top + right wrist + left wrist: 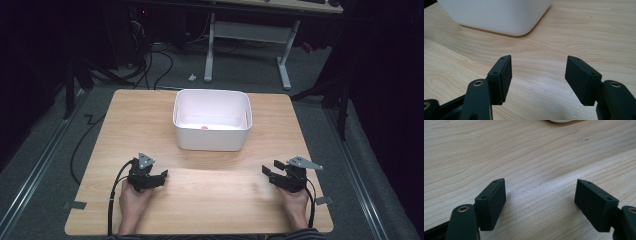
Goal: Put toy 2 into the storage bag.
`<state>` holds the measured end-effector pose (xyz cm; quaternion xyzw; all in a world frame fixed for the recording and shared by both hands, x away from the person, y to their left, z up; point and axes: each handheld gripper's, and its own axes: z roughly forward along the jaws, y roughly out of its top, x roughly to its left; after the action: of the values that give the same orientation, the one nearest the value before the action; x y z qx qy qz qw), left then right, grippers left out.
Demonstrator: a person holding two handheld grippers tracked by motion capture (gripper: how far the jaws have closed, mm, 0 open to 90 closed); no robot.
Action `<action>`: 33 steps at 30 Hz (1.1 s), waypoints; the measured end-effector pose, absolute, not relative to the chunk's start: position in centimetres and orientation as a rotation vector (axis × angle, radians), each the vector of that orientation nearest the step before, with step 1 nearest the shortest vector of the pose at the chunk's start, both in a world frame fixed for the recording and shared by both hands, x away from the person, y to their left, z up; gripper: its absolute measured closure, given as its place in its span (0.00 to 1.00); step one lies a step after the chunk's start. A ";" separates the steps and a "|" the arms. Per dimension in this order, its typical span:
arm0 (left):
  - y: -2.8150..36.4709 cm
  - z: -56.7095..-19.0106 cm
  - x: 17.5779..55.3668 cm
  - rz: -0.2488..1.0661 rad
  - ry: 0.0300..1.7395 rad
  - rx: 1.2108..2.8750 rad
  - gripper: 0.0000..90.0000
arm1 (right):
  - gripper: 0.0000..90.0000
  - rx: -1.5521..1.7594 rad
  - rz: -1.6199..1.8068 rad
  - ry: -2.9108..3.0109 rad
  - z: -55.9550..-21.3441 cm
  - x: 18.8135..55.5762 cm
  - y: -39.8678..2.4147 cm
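Note:
A white plastic tub stands at the middle back of the wooden table, and a small pink thing lies on its floor. My left gripper rests low on the table at the front left, held by a hand, open with nothing between its jaws. My right gripper sits at the front right, also open and empty. In the right gripper view the tub's corner is ahead and to the left of the open jaws. The left gripper view has bare wood between its spread jaws.
Beyond the table's far edge are a white desk frame, cables on the grey floor and dark stands at both sides. Strips of tape mark the table's front corners.

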<state>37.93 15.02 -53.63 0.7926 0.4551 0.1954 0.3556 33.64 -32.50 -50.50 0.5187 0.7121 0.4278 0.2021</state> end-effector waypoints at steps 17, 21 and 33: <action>15.0 -53.6 37.9 0.505 1.176 2.048 0.28 | 0.43 1.486 1.052 2.032 -52.4 34.6 -31.9; 15.0 -53.6 37.9 0.506 1.175 2.048 0.28 | 0.43 1.488 0.999 2.042 -52.7 34.8 -31.8; 15.0 -53.6 37.9 0.506 1.176 2.049 0.28 | 0.41 1.462 0.897 2.063 -53.0 35.1 -31.1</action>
<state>37.92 15.01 -53.63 0.7928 0.4550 0.1957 0.3551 35.06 -31.10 -53.01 0.5307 0.7487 0.3256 0.2275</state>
